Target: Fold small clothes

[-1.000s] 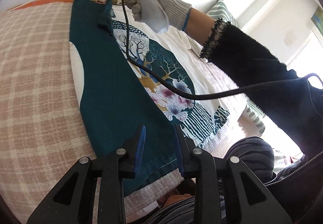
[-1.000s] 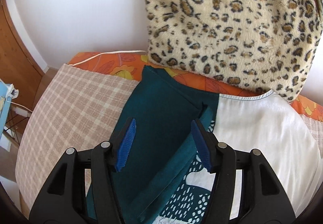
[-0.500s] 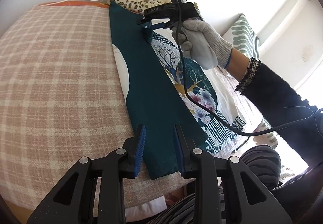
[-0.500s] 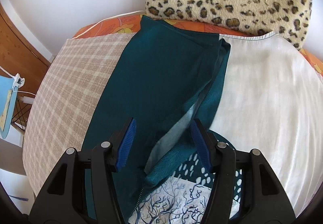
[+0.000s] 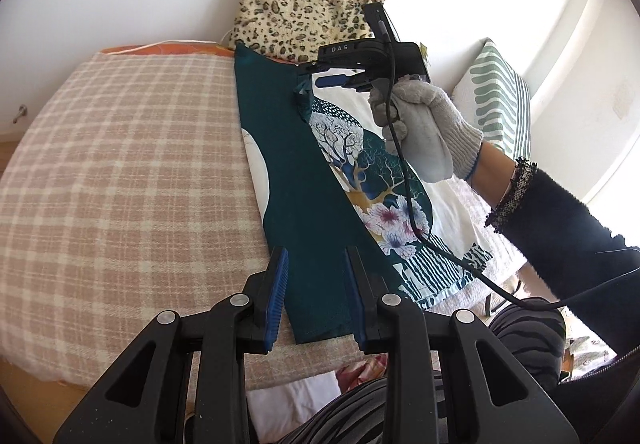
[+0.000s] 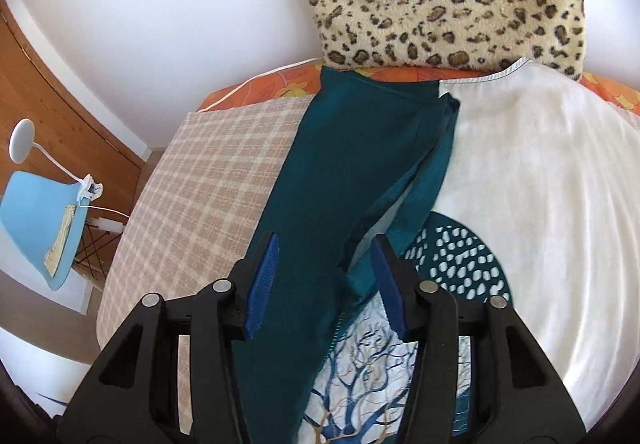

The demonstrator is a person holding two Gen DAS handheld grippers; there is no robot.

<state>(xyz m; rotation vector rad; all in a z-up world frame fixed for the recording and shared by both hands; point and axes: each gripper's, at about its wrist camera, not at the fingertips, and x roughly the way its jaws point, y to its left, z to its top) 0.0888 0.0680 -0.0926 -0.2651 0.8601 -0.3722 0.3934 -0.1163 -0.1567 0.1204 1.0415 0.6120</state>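
Left wrist view: my shirt (image 5: 320, 204) lies flat on the checked bed (image 5: 120, 184).
My left tool (image 5: 314, 292) hovers parted over its near hem; my right tool (image 5: 320, 78) is closing around the far teal sleeve (image 6: 404, 188).

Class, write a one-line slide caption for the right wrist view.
Right gripper, jaws closing, straddles the folded teal sleeve of a printed T-shirt on a checked blanket.
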